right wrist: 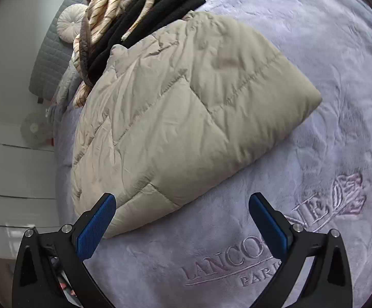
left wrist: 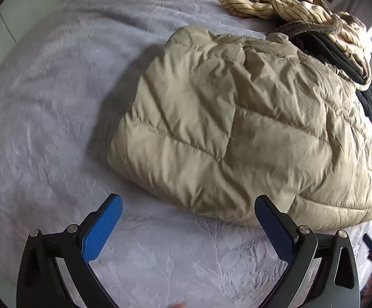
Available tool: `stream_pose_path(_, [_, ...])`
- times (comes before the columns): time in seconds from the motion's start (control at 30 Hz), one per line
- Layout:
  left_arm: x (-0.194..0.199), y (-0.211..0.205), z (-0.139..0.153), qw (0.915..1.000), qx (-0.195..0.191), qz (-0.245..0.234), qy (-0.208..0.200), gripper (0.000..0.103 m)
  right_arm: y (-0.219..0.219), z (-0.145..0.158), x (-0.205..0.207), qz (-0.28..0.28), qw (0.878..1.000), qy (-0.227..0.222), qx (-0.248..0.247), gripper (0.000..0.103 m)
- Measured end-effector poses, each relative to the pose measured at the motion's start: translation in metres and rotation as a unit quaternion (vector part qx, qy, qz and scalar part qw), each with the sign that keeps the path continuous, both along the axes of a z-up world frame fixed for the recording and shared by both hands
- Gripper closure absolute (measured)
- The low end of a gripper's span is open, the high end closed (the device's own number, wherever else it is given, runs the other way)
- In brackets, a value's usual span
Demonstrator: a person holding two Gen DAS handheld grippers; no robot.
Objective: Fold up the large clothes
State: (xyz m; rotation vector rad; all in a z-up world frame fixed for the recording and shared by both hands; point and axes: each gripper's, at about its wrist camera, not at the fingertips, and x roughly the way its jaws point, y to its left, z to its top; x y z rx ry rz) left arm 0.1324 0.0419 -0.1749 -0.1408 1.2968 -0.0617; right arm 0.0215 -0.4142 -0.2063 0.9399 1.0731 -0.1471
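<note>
A: Left wrist view, item one: beige quilted jacket, lying folded into a thick rectangle on the lilac plush blanket. Left gripper is hovering just off the near edge, jaws standing wide, nothing between the blue pads.

B: Right wrist view is listing the same jacket, one corner reaching toward the embroidered lettering. Right gripper is also gaping wide and empty; its left pad is sitting in front of the jacket's near corner, though I cannot tell whether it is touching.

A: Item two: pile of striped and black clothes, lying against the jacket's far end. Round cushion is resting beyond it.

B: Judgement: the fold is looking close to finished, and both hands are looking ready either to make one more fold or to tidy.

A: Advice, then: be taking each near corner deep between the pads, since puffy filling is springing back and slippery shell is sliding out of a shallow pinch. Be lifting both corners evenly, carrying them over together, and pressing air out before letting go.

B: And be keeping clear of the pile, so nothing is dragging along.
</note>
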Motion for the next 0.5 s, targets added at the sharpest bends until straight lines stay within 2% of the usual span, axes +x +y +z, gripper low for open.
stream_pose_path(0.1, [-0.003,0.016,-0.010,0.9990,-0.038,0.021,0.010,0.000,-0.002,-0.008,-0.003,-0.005,1.000,0.006,0.021,0.000])
stream_pose_path(0.17, [-0.005,0.029,-0.021,0.9941,-0.098,0.037,0.029,0.000,-0.005,-0.015,-0.003,-0.006,0.999,0.013,0.037,0.000])
stream_pose_path(0.23, [-0.008,0.042,-0.030,0.9847,-0.158,0.063,0.036,0.000,-0.008,-0.021,-0.005,-0.011,0.999,0.014,0.051,0.000])
stream_pose_path(0.3, [-0.009,0.054,-0.039,0.9714,-0.218,0.087,0.033,0.000,-0.012,-0.026,-0.007,-0.018,0.997,0.009,0.069,0.000])
stream_pose_path(0.37, [-0.008,0.061,-0.048,0.9598,-0.260,0.100,0.031,0.000,-0.014,-0.032,-0.006,-0.023,0.996,0.003,0.088,0.000])
stream_pose_path(0.43, [-0.004,0.063,-0.056,0.9530,-0.282,0.106,0.031,0.000,-0.014,-0.037,-0.004,-0.027,0.994,-0.001,0.102,0.000])
stream_pose_path(0.5, [-0.002,0.061,-0.062,0.9515,-0.287,0.106,0.029,0.000,-0.013,-0.041,-0.002,-0.031,0.993,-0.005,0.115,0.000])
